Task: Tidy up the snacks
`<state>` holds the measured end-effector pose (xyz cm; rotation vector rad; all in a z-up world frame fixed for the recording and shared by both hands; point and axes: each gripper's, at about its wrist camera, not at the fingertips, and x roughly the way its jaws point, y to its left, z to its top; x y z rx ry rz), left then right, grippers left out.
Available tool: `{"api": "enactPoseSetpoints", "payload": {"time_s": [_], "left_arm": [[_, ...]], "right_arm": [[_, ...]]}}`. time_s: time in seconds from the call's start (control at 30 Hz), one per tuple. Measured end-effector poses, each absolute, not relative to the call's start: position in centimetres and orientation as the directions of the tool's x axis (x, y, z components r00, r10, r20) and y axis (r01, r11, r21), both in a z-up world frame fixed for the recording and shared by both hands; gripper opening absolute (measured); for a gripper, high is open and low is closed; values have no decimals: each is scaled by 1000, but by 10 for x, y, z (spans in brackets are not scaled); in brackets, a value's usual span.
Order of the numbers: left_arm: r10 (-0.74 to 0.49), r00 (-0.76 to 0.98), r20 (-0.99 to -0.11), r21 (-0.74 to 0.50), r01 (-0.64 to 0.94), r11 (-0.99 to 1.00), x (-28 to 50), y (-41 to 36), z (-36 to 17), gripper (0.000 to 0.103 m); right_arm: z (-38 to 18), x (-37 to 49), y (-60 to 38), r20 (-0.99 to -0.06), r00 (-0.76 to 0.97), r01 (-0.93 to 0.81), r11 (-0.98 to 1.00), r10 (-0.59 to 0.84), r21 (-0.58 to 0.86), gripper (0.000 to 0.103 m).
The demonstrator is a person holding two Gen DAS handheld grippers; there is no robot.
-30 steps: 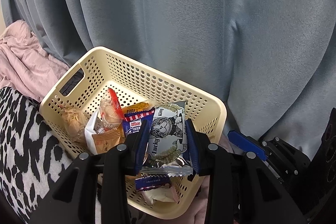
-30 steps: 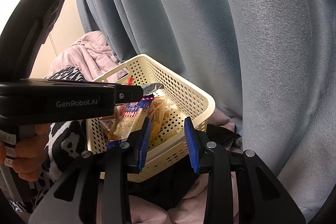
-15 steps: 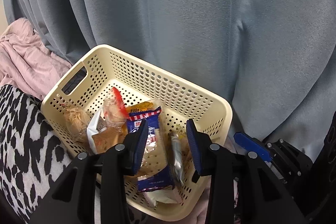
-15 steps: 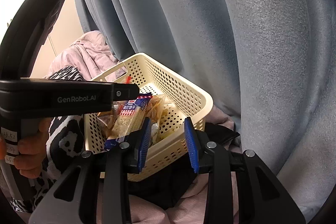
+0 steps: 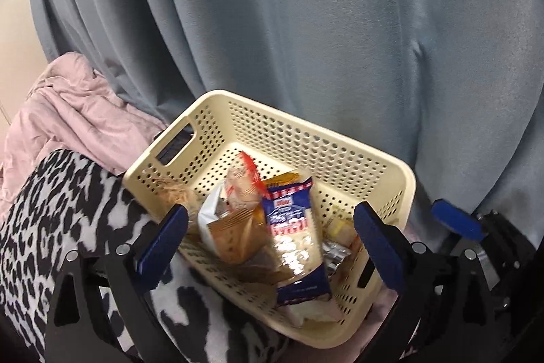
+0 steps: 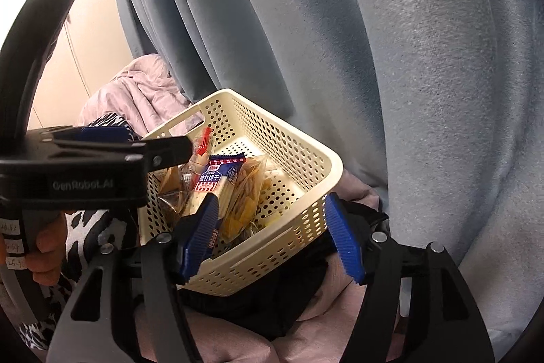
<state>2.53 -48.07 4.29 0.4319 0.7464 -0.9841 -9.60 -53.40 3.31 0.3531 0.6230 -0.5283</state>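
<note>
A cream perforated basket (image 5: pixel 340 155) holds several snack packets, with a blue and red cracker packet (image 5: pixel 292 220) on top, beside a tan and white packet (image 5: pixel 231 230) and a red-edged clear packet (image 5: pixel 244 182). My left gripper (image 5: pixel 272 244) is open and empty, just above the basket's near side. The basket (image 6: pixel 306 159) and the cracker packet (image 6: pixel 217 179) also show in the right wrist view. My right gripper (image 6: pixel 272 233) is open and empty, in front of the basket's near wall. The left gripper's body (image 6: pixel 102 169) shows at the left there.
A blue-grey curtain (image 5: pixel 323 39) hangs right behind the basket. A black and white patterned blanket (image 5: pixel 51 220) lies at the left, pink bedding (image 5: pixel 68 111) beyond it. Dark fabric (image 6: pixel 272 291) lies under the basket's near side.
My left gripper let go of the cat-print packet, which dropped into the basket, then opened wide and drew back a little. My right gripper also opened wider.
</note>
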Motion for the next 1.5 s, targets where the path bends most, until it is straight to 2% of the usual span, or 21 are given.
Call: {"api": "enactPoseSetpoints", "payload": {"time_s": [0.03,0.17,0.3,0.7,1.2,1.5], "left_arm": [[-577,355,-735,18,862,507,24,-478,44,97],[-528,423,-736,105,842,528,21,-473,43,97],[-492,479,-727,167,818,551,22,-466,43,98],[-416,604,-679,303,748,591,25,-440,48,98],[-388,644,-659,398,736,547,22,-427,46,98],[-395,646,-653,419,742,523,18,-422,44,98]], "right_arm": [[33,-96,-534,-633,686,565,810,-359,154,74],[33,-96,-533,-631,688,561,814,-357,151,83],[34,-94,-530,-633,690,549,824,-351,142,98],[35,-83,-515,-660,669,520,850,-342,87,100],[41,-72,-489,-656,641,509,861,-399,-27,100],[42,-68,-479,-659,638,497,867,-398,-43,100]]}}
